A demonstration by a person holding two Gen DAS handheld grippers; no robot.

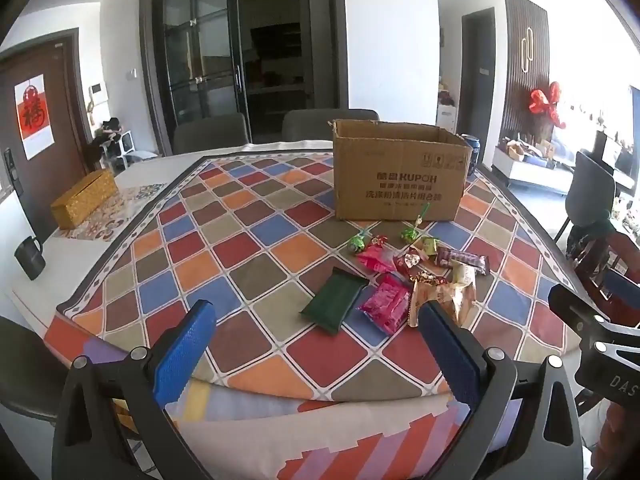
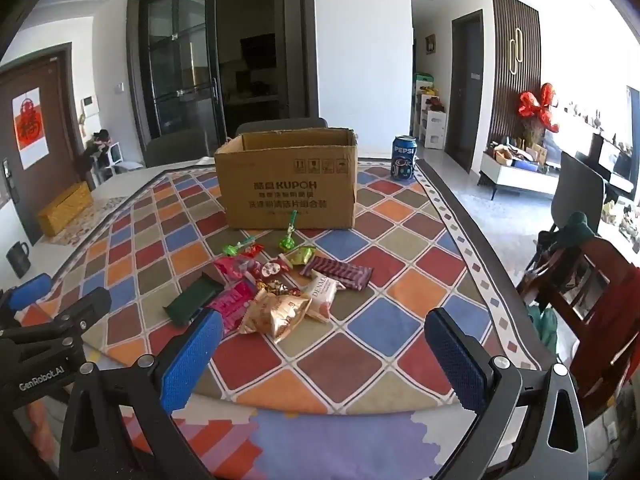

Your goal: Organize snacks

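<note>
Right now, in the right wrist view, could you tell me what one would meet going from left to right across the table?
black mug → gold box → dark green packet → gold snack bag → purple striped bar → Pepsi can

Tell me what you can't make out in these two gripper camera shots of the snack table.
- Inside of the cardboard box: both views, hidden by its front wall.
- Pepsi can: left wrist view, mostly behind the box; clear in the right wrist view.
- Small candies in the pile: both views, print too small and blurred.
- Pink packet: right wrist view, partly covered by the right gripper's finger.
</note>
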